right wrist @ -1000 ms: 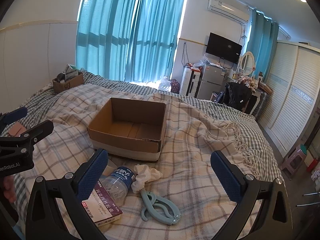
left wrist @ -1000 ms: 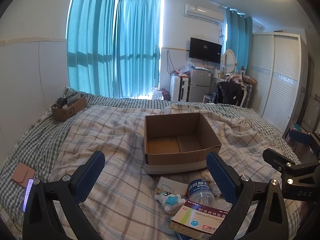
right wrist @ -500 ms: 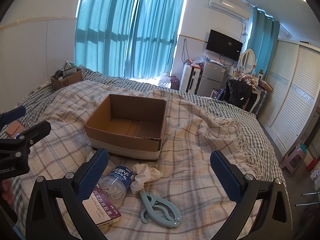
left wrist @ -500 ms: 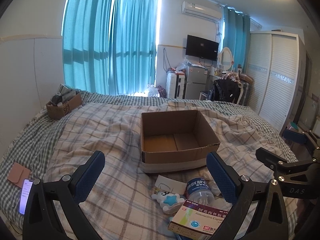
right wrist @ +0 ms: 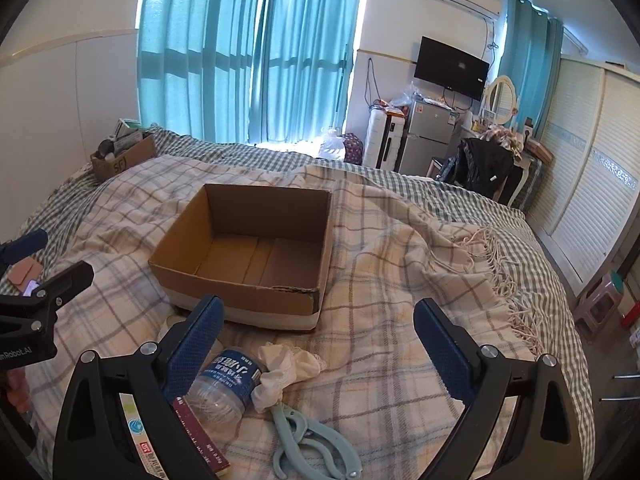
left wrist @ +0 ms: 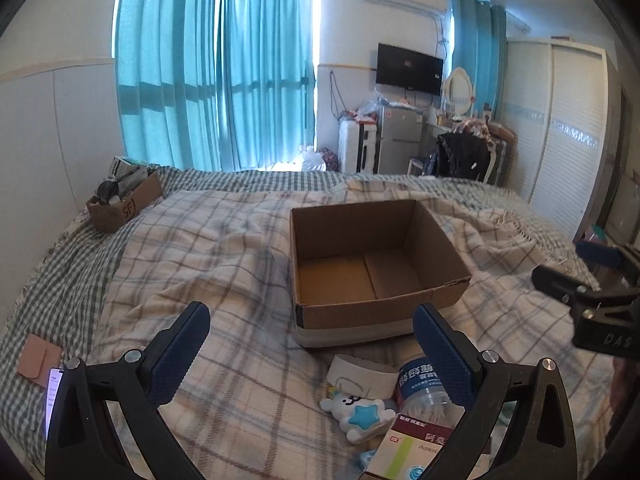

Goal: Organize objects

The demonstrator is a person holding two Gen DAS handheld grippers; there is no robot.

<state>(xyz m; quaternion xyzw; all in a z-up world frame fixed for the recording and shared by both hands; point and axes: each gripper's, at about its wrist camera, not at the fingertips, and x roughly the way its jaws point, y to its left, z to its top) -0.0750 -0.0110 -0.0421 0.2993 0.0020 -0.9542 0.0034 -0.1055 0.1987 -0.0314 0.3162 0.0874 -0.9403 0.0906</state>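
I see the open cardboard box [left wrist: 372, 268] sitting empty on the bed's soft plaid blanket [left wrist: 224, 248], its brown walls square and creased. My left gripper [left wrist: 312, 352] hangs with jaws wide apart, nothing between them. My right gripper [right wrist: 320, 344] has been narrowing slightly, jaws still apart around nothing. Just in front of the box lie a clear ribbed plastic bottle [right wrist: 224, 384], a flat medicine carton [left wrist: 412, 448], a crumpled white cloth [right wrist: 288, 368], a plush star toy [left wrist: 360, 420] and a pale-blue plastic clip [right wrist: 308, 444].

The medicine box [left wrist: 412, 450] runs off the bottom edge (probably half hidden), its small print unreadable.
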